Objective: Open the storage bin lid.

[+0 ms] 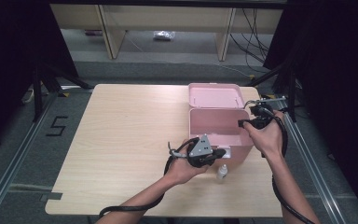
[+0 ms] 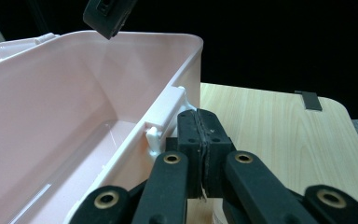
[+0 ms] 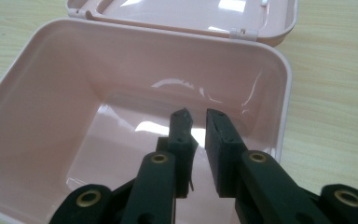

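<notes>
Pink box sits open on surface; left tool pressed together at its 6 o'clock wall, right tool slightly spread above interior.

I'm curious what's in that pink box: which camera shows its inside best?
The right gripper view: it looks down into the pink box, bare floor visible. The left gripper view shows a slanted slice; the high view shows it small.
</notes>
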The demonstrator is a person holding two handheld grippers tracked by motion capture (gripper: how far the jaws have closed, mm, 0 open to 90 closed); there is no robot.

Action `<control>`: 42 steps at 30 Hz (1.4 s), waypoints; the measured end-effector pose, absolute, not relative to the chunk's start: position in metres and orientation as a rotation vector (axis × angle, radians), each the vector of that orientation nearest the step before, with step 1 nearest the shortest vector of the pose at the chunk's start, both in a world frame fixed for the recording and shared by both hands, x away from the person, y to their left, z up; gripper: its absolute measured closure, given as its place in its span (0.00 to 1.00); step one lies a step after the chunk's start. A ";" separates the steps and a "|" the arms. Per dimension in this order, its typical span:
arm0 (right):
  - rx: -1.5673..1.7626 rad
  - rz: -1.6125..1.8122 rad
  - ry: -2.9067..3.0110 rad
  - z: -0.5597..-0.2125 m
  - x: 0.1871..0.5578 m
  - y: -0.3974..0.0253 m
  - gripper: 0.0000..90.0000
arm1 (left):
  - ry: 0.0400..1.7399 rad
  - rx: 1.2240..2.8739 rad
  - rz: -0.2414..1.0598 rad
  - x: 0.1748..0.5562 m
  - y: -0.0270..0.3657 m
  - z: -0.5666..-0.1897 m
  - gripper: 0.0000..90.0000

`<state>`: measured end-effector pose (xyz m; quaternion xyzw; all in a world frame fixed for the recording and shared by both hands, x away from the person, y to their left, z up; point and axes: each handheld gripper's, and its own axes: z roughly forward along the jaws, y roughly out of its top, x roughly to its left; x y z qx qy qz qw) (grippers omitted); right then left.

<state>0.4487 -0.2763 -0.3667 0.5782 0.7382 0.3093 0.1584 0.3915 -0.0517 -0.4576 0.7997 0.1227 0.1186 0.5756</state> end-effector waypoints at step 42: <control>1.675 0.848 2.305 -0.358 0.395 -0.272 0.85 | 0.586 1.783 0.292 0.385 0.044 -0.428 0.46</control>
